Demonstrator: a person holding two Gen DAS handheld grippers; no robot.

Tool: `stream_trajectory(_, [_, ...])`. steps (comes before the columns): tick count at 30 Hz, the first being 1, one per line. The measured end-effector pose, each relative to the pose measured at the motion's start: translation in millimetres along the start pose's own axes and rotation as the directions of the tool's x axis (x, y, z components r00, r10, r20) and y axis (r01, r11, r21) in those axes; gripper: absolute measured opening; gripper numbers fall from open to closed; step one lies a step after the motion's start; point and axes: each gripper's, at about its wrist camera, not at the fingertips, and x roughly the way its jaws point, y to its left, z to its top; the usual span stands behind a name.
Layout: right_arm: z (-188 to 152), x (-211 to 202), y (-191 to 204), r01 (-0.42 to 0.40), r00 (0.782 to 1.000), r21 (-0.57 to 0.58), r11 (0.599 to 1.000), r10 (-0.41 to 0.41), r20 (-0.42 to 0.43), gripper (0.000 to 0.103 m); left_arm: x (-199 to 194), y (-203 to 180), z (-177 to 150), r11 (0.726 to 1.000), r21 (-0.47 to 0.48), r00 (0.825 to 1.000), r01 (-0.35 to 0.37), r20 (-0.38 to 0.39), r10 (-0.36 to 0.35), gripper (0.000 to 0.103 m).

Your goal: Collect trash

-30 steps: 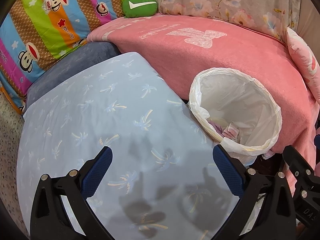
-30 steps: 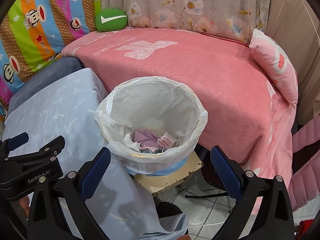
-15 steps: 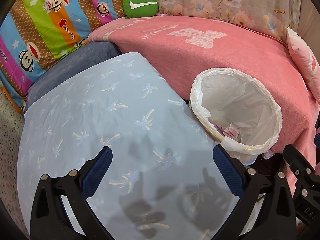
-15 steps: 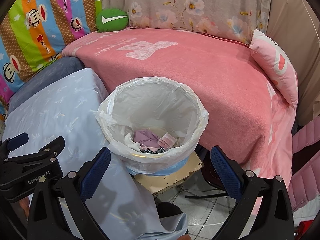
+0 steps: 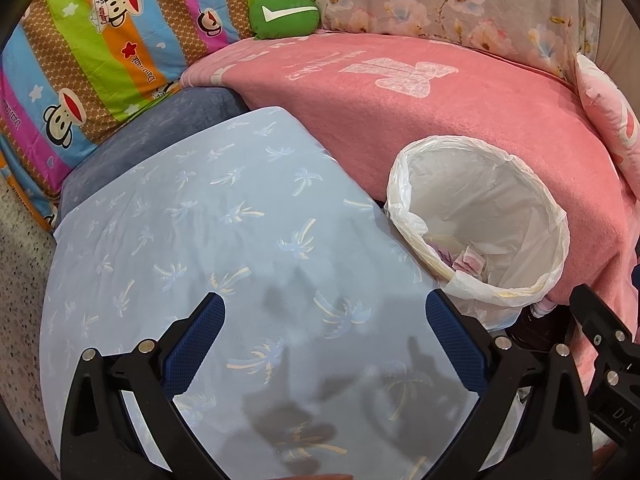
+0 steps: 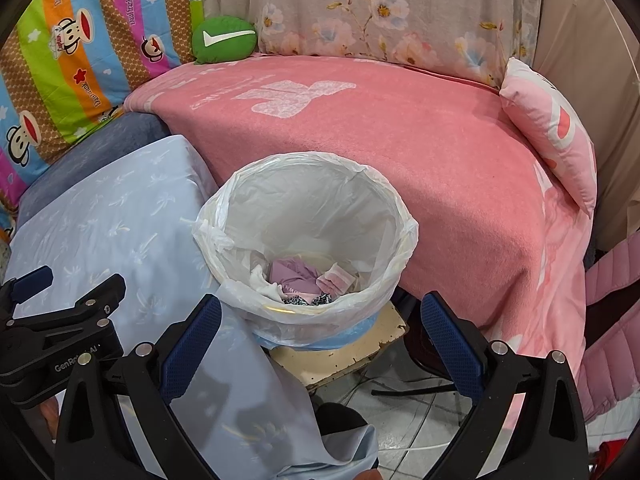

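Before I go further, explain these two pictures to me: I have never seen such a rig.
No robot here: a person holds a two-finger gripper in each hand, each with a fisheye camera looking along its fingers. The left gripper hangs open and empty over a light blue cloth with palm trees. The right gripper, also open and empty, looks into a trash bin lined with a white bag, which holds crumpled wrappers and tissue. Behind lie a pink blanket, a green cushion and a pink pillow. No loose trash shows on the cloth.
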Motion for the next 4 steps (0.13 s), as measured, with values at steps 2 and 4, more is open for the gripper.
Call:
stream_trajectory(2, [0.1, -0.1, -0.6, -0.001, 1.000, 0.000, 1.000, 0.001, 0.001, 0.097, -1.0, -1.4, -0.3, 1.000, 0.011, 1.000, 0.001, 0.006, -0.001, 0.096])
stream_trajectory(4, [0.1, 0.2, -0.4, -0.001, 1.000, 0.000, 1.000, 0.001, 0.002, 0.097, -0.9, -1.2, -0.3, 1.000, 0.014, 1.000, 0.005, 0.005, -0.005, 0.096])
